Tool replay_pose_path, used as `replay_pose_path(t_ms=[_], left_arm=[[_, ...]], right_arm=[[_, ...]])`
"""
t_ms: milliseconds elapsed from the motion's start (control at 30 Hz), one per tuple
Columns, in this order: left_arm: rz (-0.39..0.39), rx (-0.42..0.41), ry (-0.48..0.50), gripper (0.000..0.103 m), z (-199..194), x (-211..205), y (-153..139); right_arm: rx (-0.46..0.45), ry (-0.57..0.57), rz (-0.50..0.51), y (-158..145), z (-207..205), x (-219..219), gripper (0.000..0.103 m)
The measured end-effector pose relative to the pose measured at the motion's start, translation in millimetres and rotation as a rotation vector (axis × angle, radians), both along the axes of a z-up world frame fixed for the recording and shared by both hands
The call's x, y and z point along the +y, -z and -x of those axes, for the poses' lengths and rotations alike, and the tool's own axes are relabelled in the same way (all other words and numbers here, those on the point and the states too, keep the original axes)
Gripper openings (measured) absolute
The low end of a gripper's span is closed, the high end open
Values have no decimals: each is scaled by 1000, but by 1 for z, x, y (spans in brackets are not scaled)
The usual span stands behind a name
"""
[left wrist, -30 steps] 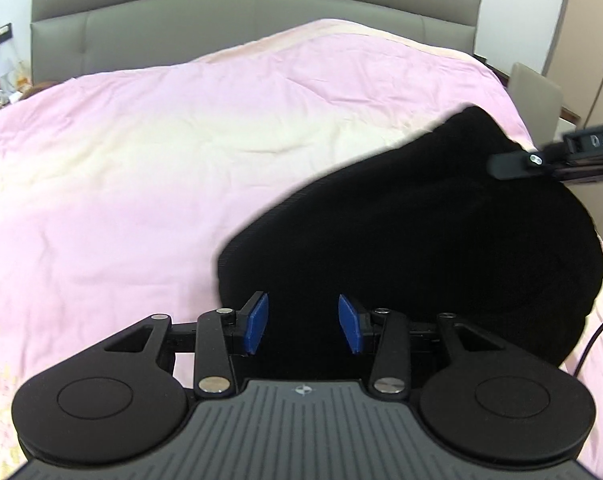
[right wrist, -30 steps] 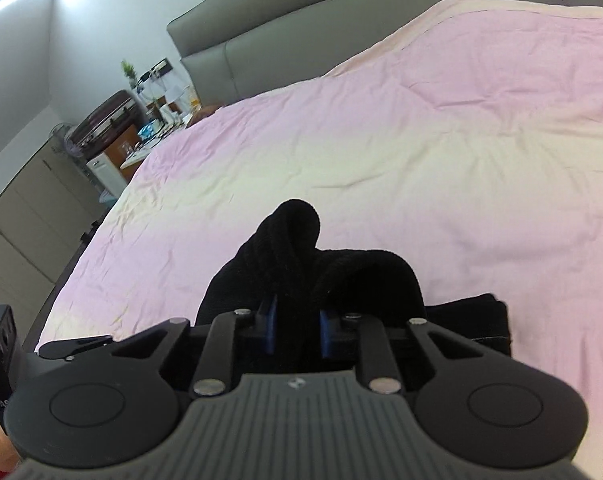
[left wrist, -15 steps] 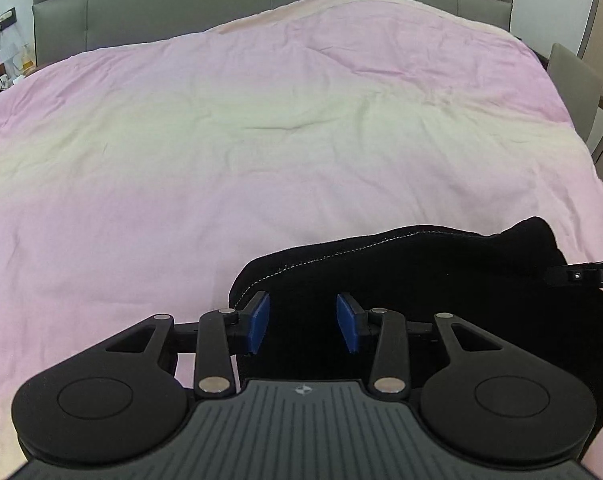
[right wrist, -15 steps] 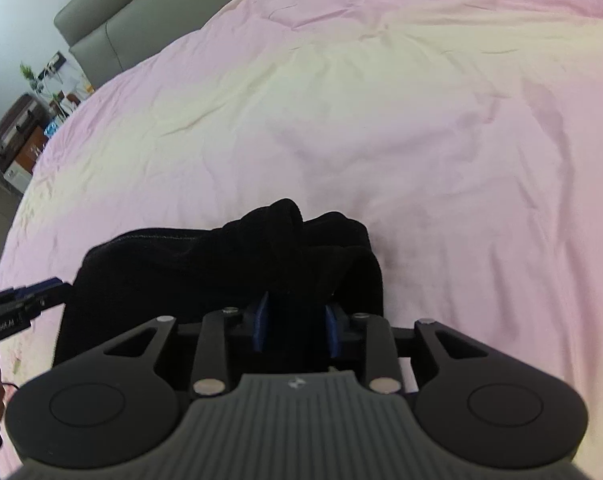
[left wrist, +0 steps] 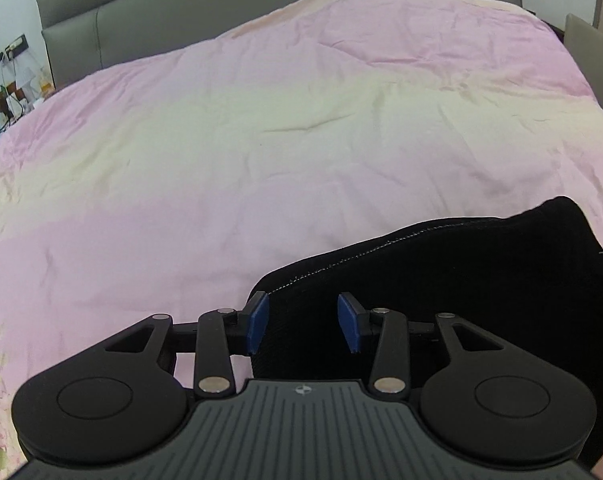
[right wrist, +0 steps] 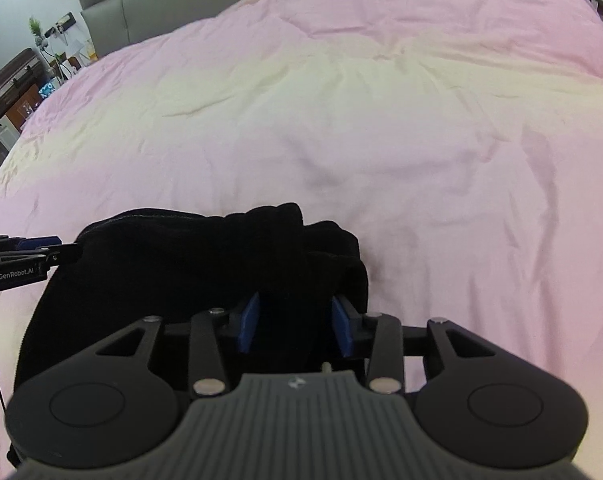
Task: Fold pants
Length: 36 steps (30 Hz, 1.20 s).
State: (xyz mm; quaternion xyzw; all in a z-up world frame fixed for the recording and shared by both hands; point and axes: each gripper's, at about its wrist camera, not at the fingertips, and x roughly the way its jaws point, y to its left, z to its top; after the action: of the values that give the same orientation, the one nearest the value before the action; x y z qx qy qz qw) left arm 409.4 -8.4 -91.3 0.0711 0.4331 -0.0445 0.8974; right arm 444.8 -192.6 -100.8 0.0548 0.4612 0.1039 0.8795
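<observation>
Currently, the black knit pants [left wrist: 441,280] are laid as a folded bundle on the pink quilted bed [left wrist: 261,140]. The right gripper [right wrist: 293,322] jaws are opening around cloth; the left gripper [left wrist: 303,322] jaws are spread, unpressed. Release step judged; smoothing is called for next.

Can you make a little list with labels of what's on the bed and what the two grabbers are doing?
surface: pink and cream bedspread
clothing: black pants, lying bunched on the bedspread
left gripper: pads apart, pants fabric between them, not pinched
right gripper: jaws opening, pants fabric between the pads
behind the bed: grey headboard
fold: not finished, cloth looks lumpy
</observation>
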Motion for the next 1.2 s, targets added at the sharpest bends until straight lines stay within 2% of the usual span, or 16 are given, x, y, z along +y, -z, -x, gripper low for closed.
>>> replay_pose_path(t_ms=[167,267,367,467,600,700,767,833,867,900,933,967,1067,1133,1200], left_arm=[[16,-33,90,49,59,9,-21],[24,-42,117,50,95,9,-27],[21,-47,124,58,128,12,-28],[19,-27,105,64,153,16,-23],[26,11,121,72,182,12,-6],[1,25,126,75,195,-2,16],[-57,38,96,68,192,-13,34],[-70,37,75,30,187,-16,44],[-33,37,64,26,187,-12,45],[-14,24,58,14,190,-10,42],[-29,0,74,11,194,-11,38],[-78,-52,120,11,206,-13,34],[-282,-151,320,8,240,-30,36],[-369,-128,429,7,252,-38,52],[-402,-99,479,6,252,-41,67]], right_arm=[[-127,-110,63,-35,60,7,36],[-168,-163,65,-38,91,14,23],[-184,-199,105,-22,110,21,23],[-154,-183,103,7,113,21,23],[-110,-60,-29,40,113,3,24],[-110,-55,-28,37,114,5,24],[-117,-63,-5,37,114,10,23],[-117,-55,-13,39,113,9,23],[-118,-55,-17,39,113,9,24],[-119,-57,-16,39,113,9,24],[-121,-57,-14,39,113,9,23],[-124,-58,-14,40,114,9,23],[-130,-55,-19,40,115,7,23],[-130,-54,-23,41,115,6,23],[-128,-55,-28,42,116,5,23]])
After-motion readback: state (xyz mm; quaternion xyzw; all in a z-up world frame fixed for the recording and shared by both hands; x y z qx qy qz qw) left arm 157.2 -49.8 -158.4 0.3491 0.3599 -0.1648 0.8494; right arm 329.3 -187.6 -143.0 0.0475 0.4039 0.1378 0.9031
